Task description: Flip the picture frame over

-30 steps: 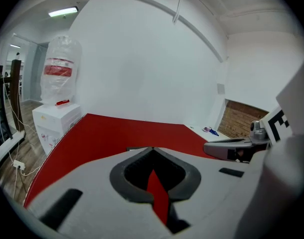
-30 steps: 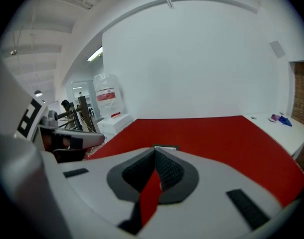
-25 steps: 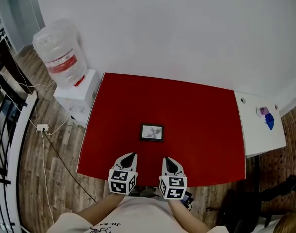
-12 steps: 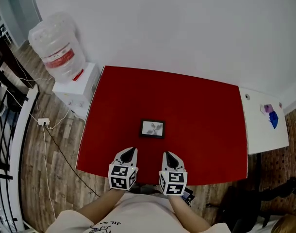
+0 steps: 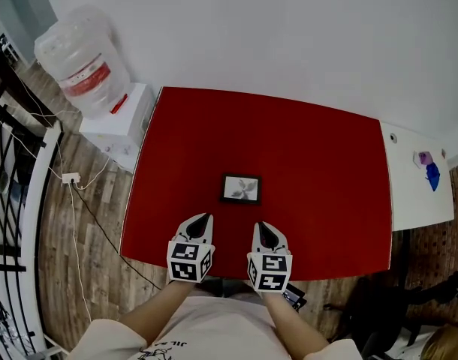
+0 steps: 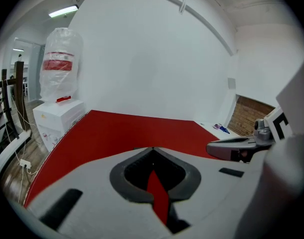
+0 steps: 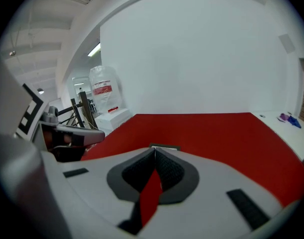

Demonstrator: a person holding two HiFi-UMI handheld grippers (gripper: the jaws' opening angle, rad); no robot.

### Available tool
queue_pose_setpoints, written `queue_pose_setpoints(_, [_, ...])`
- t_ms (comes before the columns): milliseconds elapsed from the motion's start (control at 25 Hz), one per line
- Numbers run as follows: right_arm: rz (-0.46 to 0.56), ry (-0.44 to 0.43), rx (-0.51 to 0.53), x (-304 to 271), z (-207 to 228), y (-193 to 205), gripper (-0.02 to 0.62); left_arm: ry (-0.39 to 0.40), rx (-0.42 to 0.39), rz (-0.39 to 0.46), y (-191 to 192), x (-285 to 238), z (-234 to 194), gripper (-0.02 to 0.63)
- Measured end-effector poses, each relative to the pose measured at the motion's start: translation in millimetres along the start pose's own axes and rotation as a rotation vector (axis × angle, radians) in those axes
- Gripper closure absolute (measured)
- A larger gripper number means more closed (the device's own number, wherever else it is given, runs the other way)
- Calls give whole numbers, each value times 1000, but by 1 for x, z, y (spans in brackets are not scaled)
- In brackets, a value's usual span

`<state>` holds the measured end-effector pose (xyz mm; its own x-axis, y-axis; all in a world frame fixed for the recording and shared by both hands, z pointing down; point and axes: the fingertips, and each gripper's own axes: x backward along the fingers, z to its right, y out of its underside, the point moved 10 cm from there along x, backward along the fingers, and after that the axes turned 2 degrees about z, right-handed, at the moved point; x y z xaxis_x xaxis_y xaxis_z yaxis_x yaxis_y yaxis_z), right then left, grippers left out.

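Observation:
A small black picture frame (image 5: pixel 241 189) lies flat, picture side up, near the middle of the red table (image 5: pixel 319 171). My left gripper (image 5: pixel 203 217) hovers over the table's near edge, just short of the frame and to its left, jaws shut with nothing in them. My right gripper (image 5: pixel 260 225) is beside it, a little right of the frame, also shut and empty. In the right gripper view a sliver of the frame (image 7: pixel 164 147) peeks over the closed tips (image 7: pixel 154 148). The left gripper view shows its tips (image 6: pixel 152 148) touching, with the frame hidden behind them.
A water dispenser (image 5: pixel 90 73) stands off the table's left far corner, with a cable and socket (image 5: pixel 70 178) on the wooden floor. A white side table (image 5: pixel 424 182) with small coloured objects adjoins the right edge. A white wall is behind.
Both grippers have moved forward toward the frame, side by side. The frame has not moved on the table.

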<state>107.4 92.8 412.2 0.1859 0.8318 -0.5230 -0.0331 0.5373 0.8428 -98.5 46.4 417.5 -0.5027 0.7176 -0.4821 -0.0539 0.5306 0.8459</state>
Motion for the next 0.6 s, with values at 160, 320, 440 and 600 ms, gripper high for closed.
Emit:
queue_pose_setpoints(160, [-14,4,-13,-12,-5,4,591,-2,12,-12,3,-8,-7,600])
queue_pose_setpoints(320, [-24,19,-27,-27,-7,7,591,-3,11,-28,10,-15,-15,600])
queue_pose_setpoints(440, [-33,24,-32,-42,-10,6,591,-4,20,-43,15,-21,-24,600])
queue_pose_setpoints(600, [-38,30,-35,-65,-12,4,589,1,28,-52,22,-33,-31,600])
